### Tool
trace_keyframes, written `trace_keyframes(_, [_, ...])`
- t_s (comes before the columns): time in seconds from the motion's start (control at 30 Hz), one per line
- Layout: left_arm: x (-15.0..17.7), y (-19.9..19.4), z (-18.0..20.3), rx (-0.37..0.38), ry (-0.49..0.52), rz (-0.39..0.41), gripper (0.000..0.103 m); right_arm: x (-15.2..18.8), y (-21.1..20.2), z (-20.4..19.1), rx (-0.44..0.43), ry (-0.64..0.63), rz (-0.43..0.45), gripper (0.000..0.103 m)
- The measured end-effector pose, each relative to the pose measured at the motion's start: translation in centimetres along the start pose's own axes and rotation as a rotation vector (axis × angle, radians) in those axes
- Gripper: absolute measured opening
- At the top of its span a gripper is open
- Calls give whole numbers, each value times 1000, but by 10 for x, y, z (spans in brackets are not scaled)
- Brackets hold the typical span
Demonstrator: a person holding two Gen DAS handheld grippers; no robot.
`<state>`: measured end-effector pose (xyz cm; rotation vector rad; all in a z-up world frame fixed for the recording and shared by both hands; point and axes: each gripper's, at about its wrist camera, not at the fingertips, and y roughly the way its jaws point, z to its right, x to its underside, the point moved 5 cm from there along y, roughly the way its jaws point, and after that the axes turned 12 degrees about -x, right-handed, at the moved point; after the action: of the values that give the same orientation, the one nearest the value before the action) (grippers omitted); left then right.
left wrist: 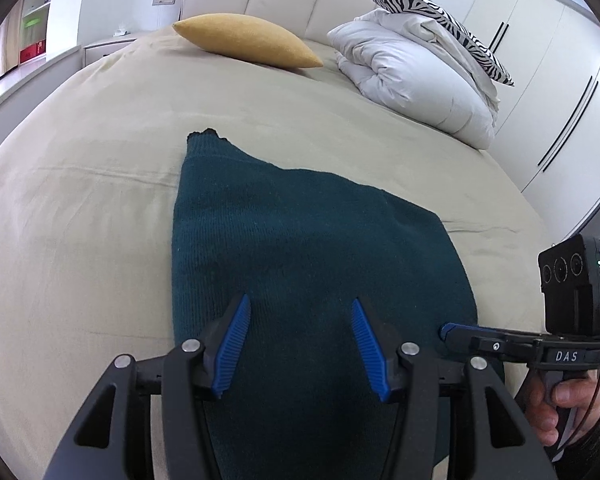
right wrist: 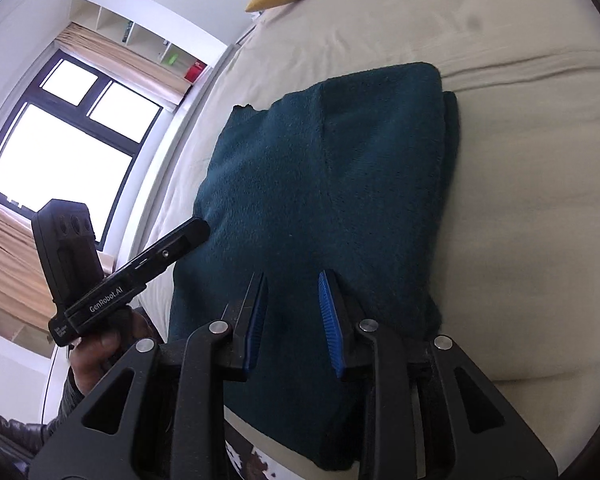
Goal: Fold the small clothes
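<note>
A dark teal knit garment (left wrist: 300, 232) (right wrist: 324, 184) lies folded on the beige bed (left wrist: 80, 220) (right wrist: 532, 184). Its doubled edge shows along the right side in the right wrist view. My left gripper (left wrist: 299, 301) is open just above the garment's near part, with the cloth lying flat below the wide gap. In the right wrist view it reaches in from the left, at the garment's left edge (right wrist: 198, 230). My right gripper (right wrist: 293, 276) hovers over the near end with a narrow gap and nothing pinched. In the left wrist view its blue tip (left wrist: 446, 328) sits at the garment's right edge.
A yellow pillow (left wrist: 248, 42) and a white duvet (left wrist: 416, 76) with a zebra-print pillow (left wrist: 440, 10) lie at the head of the bed. White wardrobe doors (left wrist: 548, 80) stand to the right. A window (right wrist: 60, 140) is beyond the bed's left side.
</note>
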<state>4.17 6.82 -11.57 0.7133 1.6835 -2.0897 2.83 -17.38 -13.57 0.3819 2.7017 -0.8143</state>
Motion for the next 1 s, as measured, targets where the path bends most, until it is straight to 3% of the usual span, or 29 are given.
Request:
trace_keyframes(0.1, [7, -17, 0, 15, -12, 2, 54, 2, -23, 13, 50, 30, 35, 16])
trace_keyframes(0.23, [15, -43, 11, 19, 9, 29, 54, 5, -45, 1, 40, 33, 71, 22])
trace_keyframes(0.33, [25, -49, 23, 21, 52, 33, 55, 6, -33, -35, -46, -35, 46, 22])
trace_keyframes(0.4, [34, -34, 25, 10, 62, -6, 55, 11, -12, -45, -62, -66, 1, 27])
trace_keyframes(0.5, [45, -14, 15, 35, 14, -30, 53, 23, 15, -19, 1, 16, -48, 27])
trace_keyframes(0.63, [47, -16, 15, 45, 24, -12, 52, 33, 8, 4, -53, 72, -6, 21])
trace_keyframes(0.77, [39, -31, 10, 29, 12, 21, 48, 31, -20, 11, 55, 60, 40, 22])
trace_keyframes(0.8, [35, -38, 8, 0, 18, 52, 48, 32, -32, 12, 94, 49, 59, 29])
trace_keyframes(0.87, [22, -57, 4, -89, 41, 138, 59, 26, -53, 10, 268, -26, 100, 29])
trace_keyframes(0.93, [9, -79, 0, -158, 40, 239, 82, 19, -68, -7, 326, -105, 149, 29])
trace_keyframes(1.0, [-2, -103, 0, -239, 62, 347, 98, 12, -77, -30, 372, -183, 216, 29])
